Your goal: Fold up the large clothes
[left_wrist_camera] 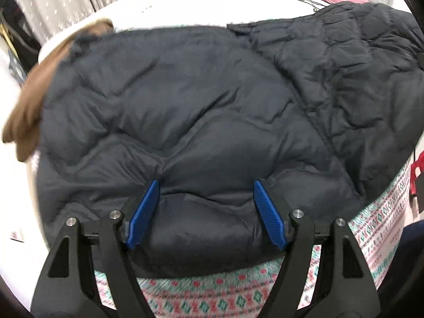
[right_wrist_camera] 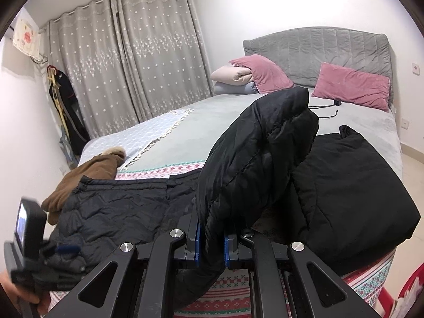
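Right hand-held gripper (right_wrist_camera: 211,246) clamping black puffer jacket (right_wrist_camera: 254,159), brown coat (right_wrist_camera: 87,177) beside.

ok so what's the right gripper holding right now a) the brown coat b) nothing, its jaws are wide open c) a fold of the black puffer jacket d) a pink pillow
c: in the right wrist view the right gripper has its blue pads pinched on a raised fold of the black puffer jacket, which stands up from the bed; the brown coat lies apart at the left.
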The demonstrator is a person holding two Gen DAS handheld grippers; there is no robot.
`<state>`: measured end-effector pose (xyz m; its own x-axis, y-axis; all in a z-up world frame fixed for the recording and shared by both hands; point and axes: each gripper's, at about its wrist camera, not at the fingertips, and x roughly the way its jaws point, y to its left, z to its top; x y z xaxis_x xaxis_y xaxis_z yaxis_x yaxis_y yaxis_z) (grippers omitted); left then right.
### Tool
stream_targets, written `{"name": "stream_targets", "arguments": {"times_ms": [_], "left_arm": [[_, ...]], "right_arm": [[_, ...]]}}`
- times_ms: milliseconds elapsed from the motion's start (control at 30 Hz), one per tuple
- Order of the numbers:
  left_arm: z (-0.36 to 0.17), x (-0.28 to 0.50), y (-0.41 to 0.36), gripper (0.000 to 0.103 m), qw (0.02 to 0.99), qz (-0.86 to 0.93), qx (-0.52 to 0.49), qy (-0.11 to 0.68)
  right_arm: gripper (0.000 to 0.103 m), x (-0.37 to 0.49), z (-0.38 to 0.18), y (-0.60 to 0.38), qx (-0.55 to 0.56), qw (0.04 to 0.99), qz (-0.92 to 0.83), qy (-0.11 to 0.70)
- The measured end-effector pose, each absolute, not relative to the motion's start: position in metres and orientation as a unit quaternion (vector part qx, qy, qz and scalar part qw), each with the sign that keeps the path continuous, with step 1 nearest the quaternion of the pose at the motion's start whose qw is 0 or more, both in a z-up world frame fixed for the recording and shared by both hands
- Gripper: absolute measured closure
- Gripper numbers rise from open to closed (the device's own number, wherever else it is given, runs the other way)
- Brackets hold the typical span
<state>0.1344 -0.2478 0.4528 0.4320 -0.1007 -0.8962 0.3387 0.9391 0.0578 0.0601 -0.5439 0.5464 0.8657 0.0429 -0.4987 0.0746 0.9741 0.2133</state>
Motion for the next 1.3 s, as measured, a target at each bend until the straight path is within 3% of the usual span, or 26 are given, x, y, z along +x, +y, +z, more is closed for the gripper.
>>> {"name": "stream_targets", "arguments": {"times_ms": [233, 667, 1300], "left_arm": [[0.452, 0.138, -0.252, 0.027, 0.843, -0.157, 0.113, 0.503], [0.477, 0.121, -0.146, 0.027, 0.87, -0.08, 0.045, 0.485], [0.449, 0.137, -0.14, 0.026, 0.854, -0.12, -0.012, 0.506]], "right_arm": [[0.092, 0.06, 0.552, -0.529, 0.098, 0.961, -0.022, 0.256], [0.092, 0.068, 0.552, -0.528, 0.109, 0.956, -0.062, 0.266], [0.092, 0.067, 0.574, -0.474, 0.033, 0.979, -0.058, 0.193]]}}
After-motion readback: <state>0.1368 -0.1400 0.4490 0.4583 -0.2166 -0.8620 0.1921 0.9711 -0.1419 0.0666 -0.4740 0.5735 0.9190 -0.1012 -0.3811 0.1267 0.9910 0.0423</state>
